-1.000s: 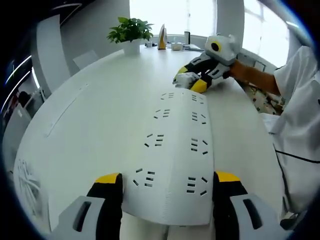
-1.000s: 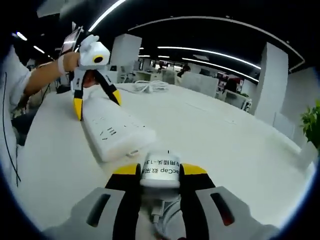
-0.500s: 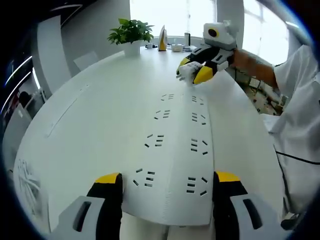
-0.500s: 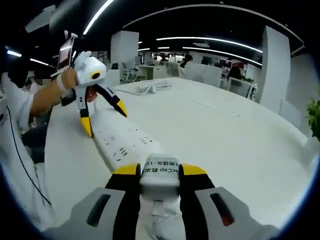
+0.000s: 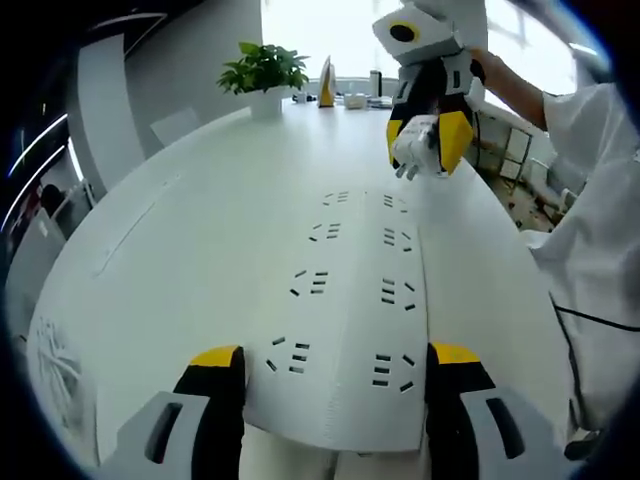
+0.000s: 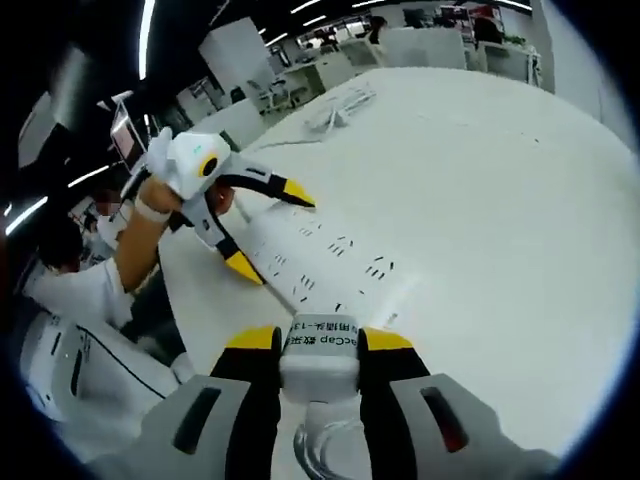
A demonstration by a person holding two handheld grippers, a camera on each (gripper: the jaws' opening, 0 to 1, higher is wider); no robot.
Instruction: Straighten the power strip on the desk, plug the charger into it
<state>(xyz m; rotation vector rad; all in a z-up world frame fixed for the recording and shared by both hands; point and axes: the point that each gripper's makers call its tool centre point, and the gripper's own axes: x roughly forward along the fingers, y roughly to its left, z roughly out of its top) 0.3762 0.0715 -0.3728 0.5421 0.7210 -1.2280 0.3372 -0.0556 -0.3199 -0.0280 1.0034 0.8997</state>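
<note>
On worktop (image 5: 200, 220): white power strip (image 5: 350, 310) lies flat, running from 6 o'clock toward 12 in the left gripper view.
Left hand-held gripper (image 5: 335, 375): jaws spread wide, straddling the near end of the strip; contact cannot be told.
Right hand-held gripper (image 6: 318, 340): clenched on white charger (image 6: 320, 350), raised above the strip's far end, prongs pointing down.
Charger cable (image 6: 315, 450): trails at 6 o'clock, right gripper view.
Background: potted plant (image 5: 262, 70) at 11 o'clock.
</note>
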